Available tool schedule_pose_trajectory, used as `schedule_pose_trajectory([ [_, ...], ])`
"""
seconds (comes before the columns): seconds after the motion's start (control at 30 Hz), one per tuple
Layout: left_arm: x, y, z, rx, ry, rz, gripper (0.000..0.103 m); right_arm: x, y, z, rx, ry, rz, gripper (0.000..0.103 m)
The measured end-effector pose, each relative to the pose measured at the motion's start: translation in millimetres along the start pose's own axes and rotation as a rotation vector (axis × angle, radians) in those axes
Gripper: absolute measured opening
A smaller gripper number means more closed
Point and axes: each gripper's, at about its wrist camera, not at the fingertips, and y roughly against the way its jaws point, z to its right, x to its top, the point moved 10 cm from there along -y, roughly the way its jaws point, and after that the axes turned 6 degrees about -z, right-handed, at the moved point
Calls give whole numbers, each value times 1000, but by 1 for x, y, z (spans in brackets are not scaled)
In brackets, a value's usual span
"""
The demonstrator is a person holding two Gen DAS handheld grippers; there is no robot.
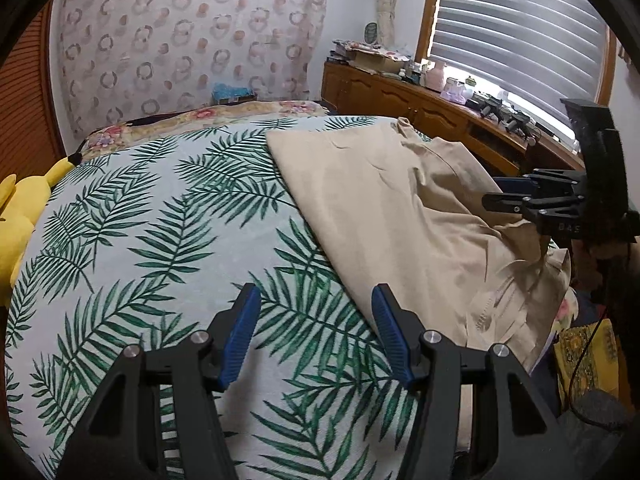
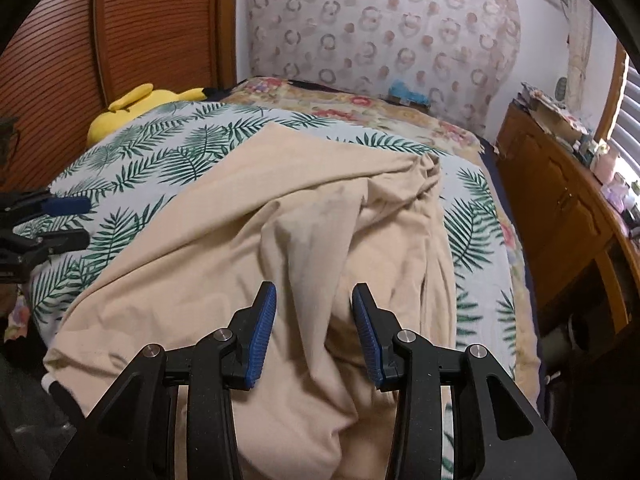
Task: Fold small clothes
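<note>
Hovering w/ both grippers released: our left gripper [image 1: 316, 332] over bare leaf-print bedspread [image 1: 160, 240], right gripper [image 2: 314, 332] above the beige garment [image 2: 280, 248], crumpled at frame centre, nothing grasped.

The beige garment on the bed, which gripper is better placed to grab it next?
Probably the right gripper: its open jaws sit directly over the rumpled beige garment. The left gripper, also open, is over bare leaf-print bedspread beside the garment's edge.
</note>
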Motion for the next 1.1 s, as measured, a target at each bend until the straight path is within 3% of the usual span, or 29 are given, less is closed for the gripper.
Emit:
schedule_pose_trajectory([
  [0.43, 0, -1, 14, -14, -26, -8, 57, -21, 27, -3, 43, -47, 15, 39],
  [0.7, -1, -1, 15, -21, -26, -7, 57, -41, 7, -6, 42, -51, -71, 39],
  [0.77, -1, -2, 17, -23, -26, -7, 57, -47, 6, -9, 72, -45, -84, 17],
  [0.83, -1, -1, 17, -25, -27, -5, 57, -52, 9, -12, 92, -24, -79, 3],
  [0.93, 0, -2, 19, -28, -26, -6, 57, -48, 23, -12, 130, -43, -25, 1],
  [1.1, 2, 1, 21, -28, -39, 4, 57, -44, 52, 0, 109, -62, 25, 0],
])
